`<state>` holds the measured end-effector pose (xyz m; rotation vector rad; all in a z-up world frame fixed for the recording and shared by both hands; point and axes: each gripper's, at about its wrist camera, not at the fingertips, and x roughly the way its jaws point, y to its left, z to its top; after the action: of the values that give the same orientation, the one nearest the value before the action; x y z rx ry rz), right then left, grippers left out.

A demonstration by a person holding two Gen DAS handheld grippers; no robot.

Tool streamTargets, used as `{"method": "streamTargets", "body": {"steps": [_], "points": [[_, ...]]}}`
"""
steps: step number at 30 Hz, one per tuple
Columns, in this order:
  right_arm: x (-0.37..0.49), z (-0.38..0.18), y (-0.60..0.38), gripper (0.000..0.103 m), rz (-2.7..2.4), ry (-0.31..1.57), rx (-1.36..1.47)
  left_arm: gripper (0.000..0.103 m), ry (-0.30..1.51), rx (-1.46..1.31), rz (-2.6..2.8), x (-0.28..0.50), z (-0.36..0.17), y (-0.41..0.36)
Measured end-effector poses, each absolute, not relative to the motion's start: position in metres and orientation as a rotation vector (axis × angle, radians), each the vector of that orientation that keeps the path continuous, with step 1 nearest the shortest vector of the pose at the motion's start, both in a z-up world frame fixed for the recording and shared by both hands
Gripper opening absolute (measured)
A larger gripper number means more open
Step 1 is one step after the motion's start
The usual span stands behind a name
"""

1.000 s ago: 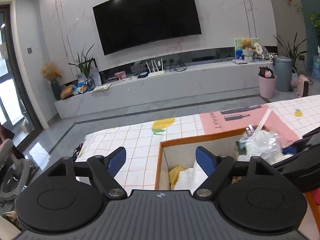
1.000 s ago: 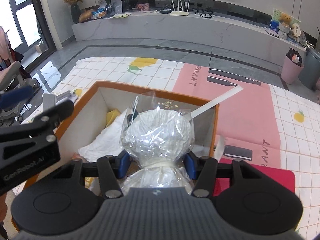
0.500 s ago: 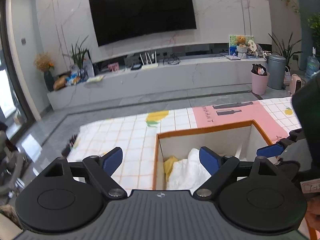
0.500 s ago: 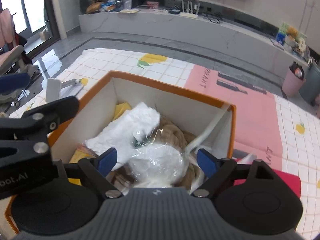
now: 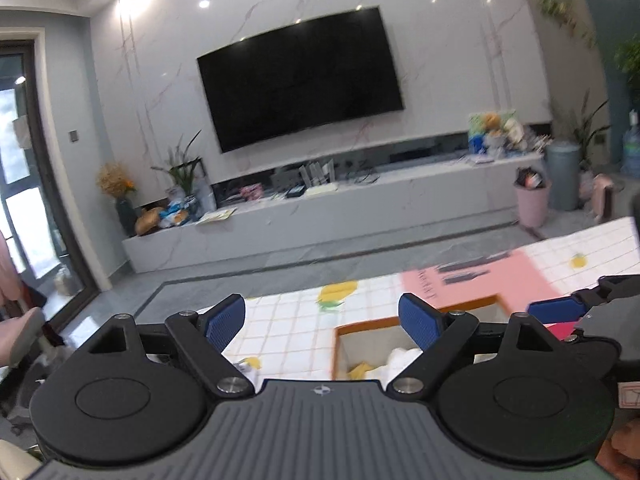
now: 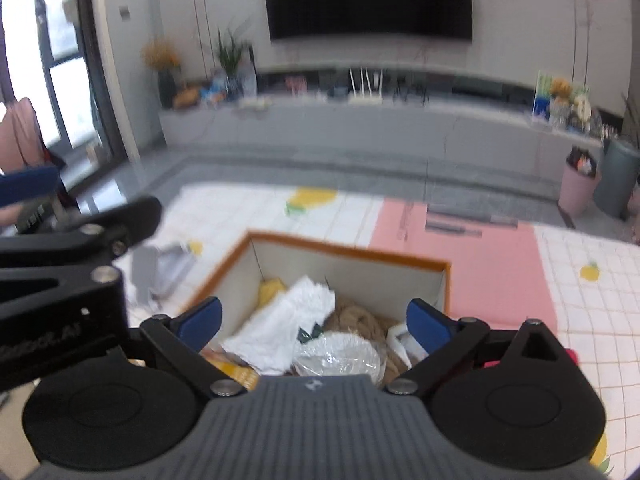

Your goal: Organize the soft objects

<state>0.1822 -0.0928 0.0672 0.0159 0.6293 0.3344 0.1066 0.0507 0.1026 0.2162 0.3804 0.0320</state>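
Released since the earlier frame, the bag now lies in the box at lower centre, below the right gripper, whose jaws are opening empty; light, soft and slippery, it is best pinched at its neck.

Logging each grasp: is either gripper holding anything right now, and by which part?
Nothing. The right gripper is opening, empty, above the bagged item lying in the box; the left gripper is open and empty.

Each gripper is built of black linkages, silver screws, blue-padded fingertips and a ribbed grey housing.
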Motion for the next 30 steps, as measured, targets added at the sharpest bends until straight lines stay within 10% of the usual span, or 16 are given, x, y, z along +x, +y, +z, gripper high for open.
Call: {"method": "streamTargets", "body": {"steps": [30], "points": [[-0.050,0.036,-0.190,0.098,0.167,0.459,0.069,0.101,0.393,0.086,-0.149,-0.051,0.042,-0.001]]}}
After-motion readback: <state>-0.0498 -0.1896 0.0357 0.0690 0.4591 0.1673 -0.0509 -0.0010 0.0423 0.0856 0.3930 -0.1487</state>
